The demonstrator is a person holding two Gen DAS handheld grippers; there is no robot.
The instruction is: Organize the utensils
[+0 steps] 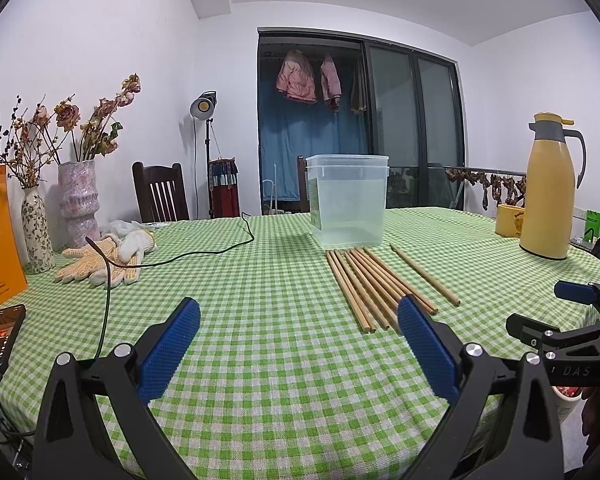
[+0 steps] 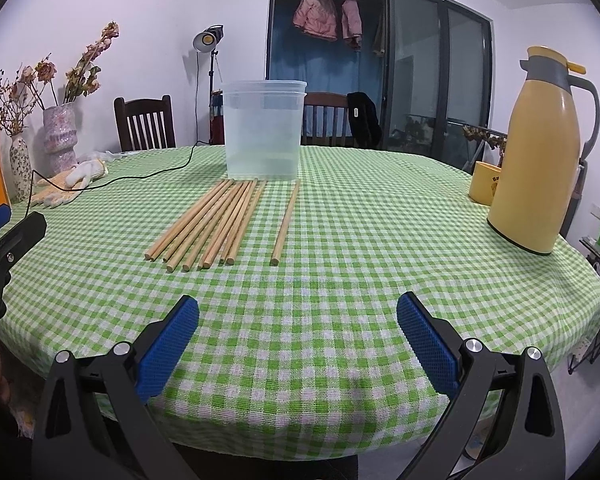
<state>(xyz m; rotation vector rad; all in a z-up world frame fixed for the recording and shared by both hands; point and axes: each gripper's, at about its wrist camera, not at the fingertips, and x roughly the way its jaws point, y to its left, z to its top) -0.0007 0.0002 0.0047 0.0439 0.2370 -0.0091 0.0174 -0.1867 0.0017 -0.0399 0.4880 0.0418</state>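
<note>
Both the left gripper [image 1: 299,320] and the right gripper [image 2: 298,316] hover with jaws apart and empty over the checked tabletop [image 2: 340,280]. The chopsticks [image 2: 220,222] lie at 12 o'clock from the right gripper, one stick [image 2: 286,224] just apart, the tub [image 2: 263,130] touching their far ends. Flask [image 2: 540,152] at 2 o'clock; gloves [image 1: 108,260], cable [image 1: 180,258] and vases [image 1: 78,200] at 10 o'clock of the left gripper.
</note>
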